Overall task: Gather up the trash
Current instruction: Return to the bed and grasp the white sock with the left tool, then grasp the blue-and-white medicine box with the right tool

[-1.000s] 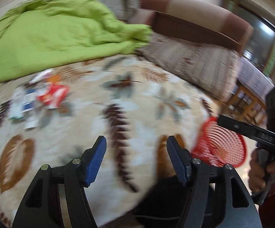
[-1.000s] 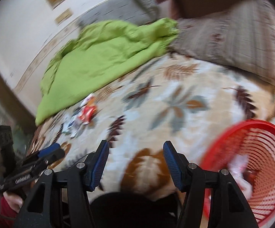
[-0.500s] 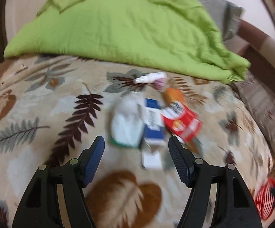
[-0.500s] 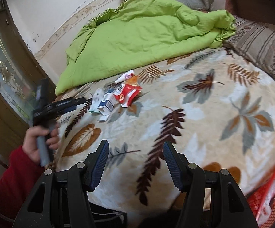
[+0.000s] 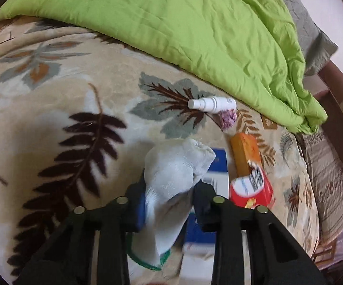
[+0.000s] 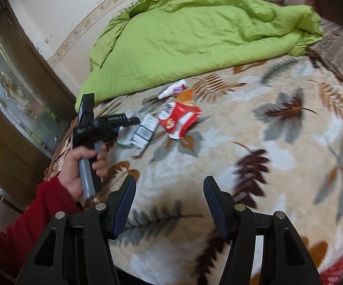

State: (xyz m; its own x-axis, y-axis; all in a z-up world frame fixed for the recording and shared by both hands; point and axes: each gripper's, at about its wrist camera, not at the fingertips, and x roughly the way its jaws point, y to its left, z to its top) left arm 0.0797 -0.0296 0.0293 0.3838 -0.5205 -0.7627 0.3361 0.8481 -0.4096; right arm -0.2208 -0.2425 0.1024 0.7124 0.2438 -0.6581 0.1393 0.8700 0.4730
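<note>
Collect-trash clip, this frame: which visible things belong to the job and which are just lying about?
Job: white wad between left gripper fingers; blue-white carton; red packet; orange box; white bottle; red basket.
Lying about: green quilt; leaf-print blanket.

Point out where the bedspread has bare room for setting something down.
Bare bedspread spreads right of the red packet, and ahead of the open right tool. Crowded: the litter pile below the green quilt, where the left tool pinches the white cloth.
</note>
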